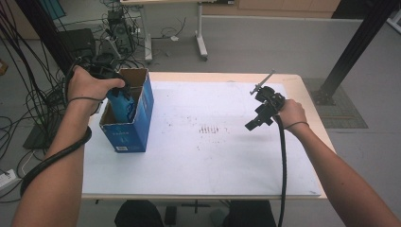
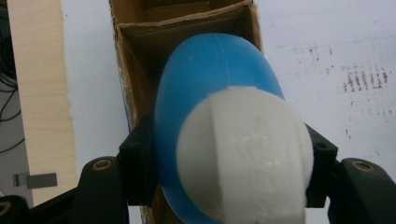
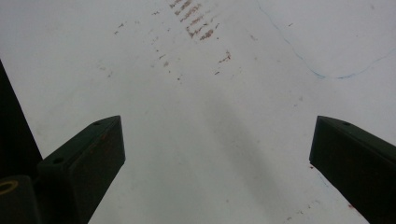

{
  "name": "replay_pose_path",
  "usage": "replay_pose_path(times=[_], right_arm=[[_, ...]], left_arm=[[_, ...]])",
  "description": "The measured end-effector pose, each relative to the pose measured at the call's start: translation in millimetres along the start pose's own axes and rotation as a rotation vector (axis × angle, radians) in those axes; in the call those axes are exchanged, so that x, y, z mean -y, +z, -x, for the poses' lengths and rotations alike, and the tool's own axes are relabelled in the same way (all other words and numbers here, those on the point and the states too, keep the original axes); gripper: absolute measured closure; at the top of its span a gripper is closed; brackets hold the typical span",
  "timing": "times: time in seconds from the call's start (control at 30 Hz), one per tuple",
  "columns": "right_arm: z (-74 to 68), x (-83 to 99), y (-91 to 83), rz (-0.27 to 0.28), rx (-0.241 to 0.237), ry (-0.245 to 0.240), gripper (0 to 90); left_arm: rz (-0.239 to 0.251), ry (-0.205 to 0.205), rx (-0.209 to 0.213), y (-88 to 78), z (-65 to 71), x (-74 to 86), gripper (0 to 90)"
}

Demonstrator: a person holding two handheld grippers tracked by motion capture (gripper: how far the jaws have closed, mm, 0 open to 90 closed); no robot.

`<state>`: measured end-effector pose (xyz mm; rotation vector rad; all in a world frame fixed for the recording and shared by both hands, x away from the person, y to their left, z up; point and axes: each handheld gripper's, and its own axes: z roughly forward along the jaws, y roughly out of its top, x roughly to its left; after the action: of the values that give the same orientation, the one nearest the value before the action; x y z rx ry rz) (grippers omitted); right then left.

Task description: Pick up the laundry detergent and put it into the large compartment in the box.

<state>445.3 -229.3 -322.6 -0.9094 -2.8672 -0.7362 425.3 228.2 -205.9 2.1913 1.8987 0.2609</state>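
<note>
The left gripper (image 2: 219, 154) is clenched on a blue bottle with a white cap (image 2: 219, 93), one black jaw pressing on each side of its body. In the left gripper view the cap end faces the camera and hides the bottle's far end, and the bottom edge of that view cuts the cap off. Directly beyond the jaws stands the open cardboard box (image 2: 135, 42); the bottle's far end lies over its opening, with brown walls close on both sides. In the high view the left hand (image 1: 87, 87) covers most of that gripper, and the bottle sits tilted in the box mouth. The right gripper (image 3: 217, 154) is released, its jaws wide apart with nothing between them, above bare white table sheet (image 3: 210, 116) marked with faint brown smudges.
</note>
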Motion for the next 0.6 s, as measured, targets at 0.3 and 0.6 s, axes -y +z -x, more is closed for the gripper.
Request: replay_pose_path(times=[0.3, 0.6], right_arm=[[1.0, 1.2, 1.5, 0.000, -0.008, 0.005, 3.1], [1.2, 1.9, 2.2, 0.001, -0.013, 0.010, 3.1]], left_arm=[[-0.003, -0.009, -0.009, 11.5, -1.6, 3.0, 37.9], [-0.009, -0.029, -0.001, 24.0, -2.6, 6.2, 37.8]])
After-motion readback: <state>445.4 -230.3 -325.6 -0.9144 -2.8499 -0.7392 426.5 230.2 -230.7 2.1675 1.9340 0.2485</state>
